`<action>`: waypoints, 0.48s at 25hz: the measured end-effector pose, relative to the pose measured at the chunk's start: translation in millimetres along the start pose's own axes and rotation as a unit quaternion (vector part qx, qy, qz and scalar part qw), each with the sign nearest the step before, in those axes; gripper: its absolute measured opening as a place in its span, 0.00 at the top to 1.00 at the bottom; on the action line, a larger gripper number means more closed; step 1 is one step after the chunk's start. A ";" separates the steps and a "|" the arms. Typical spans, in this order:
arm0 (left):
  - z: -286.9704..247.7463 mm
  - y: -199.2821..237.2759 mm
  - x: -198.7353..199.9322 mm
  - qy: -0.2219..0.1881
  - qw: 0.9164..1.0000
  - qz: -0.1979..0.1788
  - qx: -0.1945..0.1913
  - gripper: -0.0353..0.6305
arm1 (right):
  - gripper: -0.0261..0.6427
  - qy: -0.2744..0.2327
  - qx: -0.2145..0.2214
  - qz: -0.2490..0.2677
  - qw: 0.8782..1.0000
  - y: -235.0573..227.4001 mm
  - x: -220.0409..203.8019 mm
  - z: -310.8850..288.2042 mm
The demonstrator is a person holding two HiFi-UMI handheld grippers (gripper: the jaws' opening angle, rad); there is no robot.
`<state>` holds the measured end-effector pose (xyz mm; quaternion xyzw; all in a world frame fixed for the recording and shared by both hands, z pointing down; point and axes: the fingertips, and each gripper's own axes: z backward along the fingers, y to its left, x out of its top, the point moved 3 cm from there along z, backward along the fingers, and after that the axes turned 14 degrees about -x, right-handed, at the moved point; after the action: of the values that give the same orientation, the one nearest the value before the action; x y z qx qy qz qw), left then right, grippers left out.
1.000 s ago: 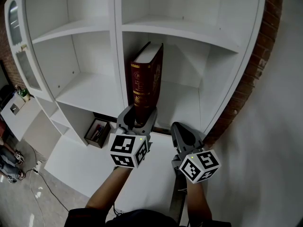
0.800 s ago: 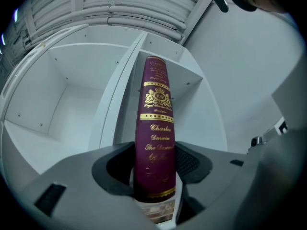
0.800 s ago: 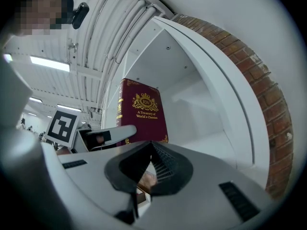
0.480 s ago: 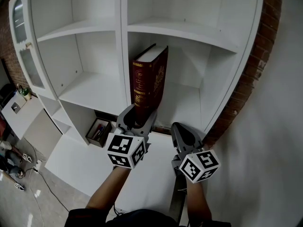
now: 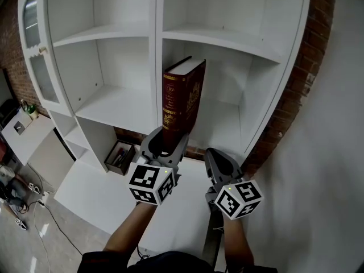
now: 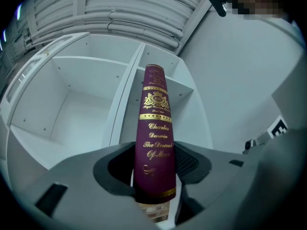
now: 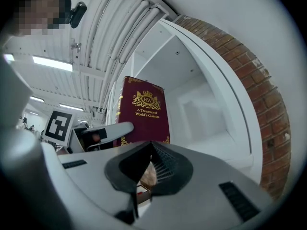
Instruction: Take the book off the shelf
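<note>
A thick dark red book (image 5: 181,95) with gold lettering stands upright in front of the middle compartment of the white bookcase (image 5: 227,38). My left gripper (image 5: 165,144) is shut on the foot of the book's spine (image 6: 154,138). Its jaws have just been closing further, and the book is between them. The book's base hangs clear of the shelf board (image 5: 222,124). My right gripper (image 5: 218,161) is to the right of the book and slightly nearer me, shut and empty. From the right gripper (image 7: 151,164) view, the book's front cover (image 7: 144,111) is at the left.
A vertical divider (image 5: 159,67) stands just left of the book. A small open box of pens (image 5: 119,157) sits under the lower shelf, above a white tabletop (image 5: 96,192). A brick wall (image 5: 310,67) borders the bookcase's right side, and a glass-doored cabinet (image 5: 34,50) is at the far left.
The book has come away from the divider and out of the compartment toward me, carried by the left gripper. Both grippers have drawn back slightly from the bookcase.
</note>
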<state>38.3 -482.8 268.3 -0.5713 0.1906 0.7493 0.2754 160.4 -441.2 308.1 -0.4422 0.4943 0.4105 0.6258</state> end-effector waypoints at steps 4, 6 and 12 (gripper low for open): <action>10.9 -8.7 5.4 -0.006 1.000 0.003 -0.009 0.60 | 0.94 -0.002 -0.003 0.004 1.000 6.3 2.1 9.5; 16.9 -12.6 9.0 -0.009 1.000 0.002 -0.010 0.60 | 0.94 -0.002 -0.004 0.004 1.000 9.8 3.2 13.6; 34.9 -20.3 17.2 -0.014 1.000 0.001 -0.012 0.60 | 0.93 -0.003 -0.003 0.004 1.000 24.3 2.7 26.8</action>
<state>21.6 -442.7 262.0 -0.5637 0.1780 0.7598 0.2708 144.7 -408.7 305.0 -0.4409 0.4926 0.4162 0.6243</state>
